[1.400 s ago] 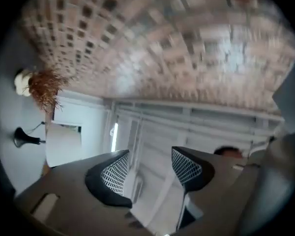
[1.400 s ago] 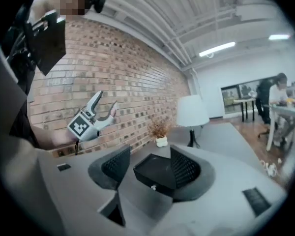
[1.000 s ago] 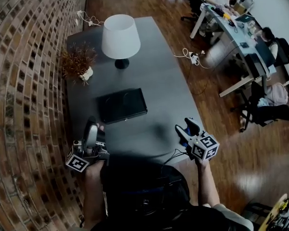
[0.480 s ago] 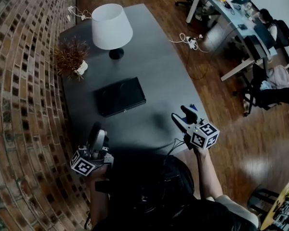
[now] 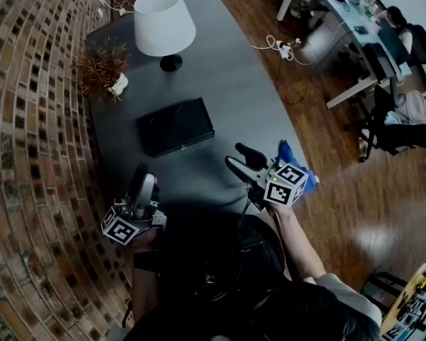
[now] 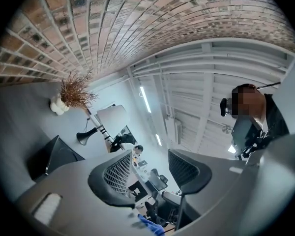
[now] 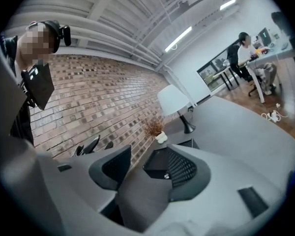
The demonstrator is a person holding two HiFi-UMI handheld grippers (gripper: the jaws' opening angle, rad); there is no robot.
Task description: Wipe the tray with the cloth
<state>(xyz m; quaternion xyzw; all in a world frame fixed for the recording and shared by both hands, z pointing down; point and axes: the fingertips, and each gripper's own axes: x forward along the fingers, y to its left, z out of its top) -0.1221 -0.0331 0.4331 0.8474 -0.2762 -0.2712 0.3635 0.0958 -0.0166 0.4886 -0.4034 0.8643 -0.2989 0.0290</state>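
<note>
Left tool (image 5: 143,178) and right tool (image 5: 236,156) both stand open, empty, near the black tray (image 5: 175,125).

The left hand-held gripper (image 5: 140,175) sits at about 8 o'clock in the head view, with its jaws pointing to 12 o'clock and its marker cube (image 5: 121,228) at the rear. In the left gripper view its jaws stand apart with nothing between them. The left forearm (image 5: 140,283) comes up from 6 o'clock, dim and hard to trace, so its angle is only roughly readable. The right hand-held gripper (image 5: 233,155) lies just right of centre, aimed at 10 o'clock, jaws parted and empty. The bare right forearm (image 5: 295,244) reaches it from 5 o'clock.
</note>
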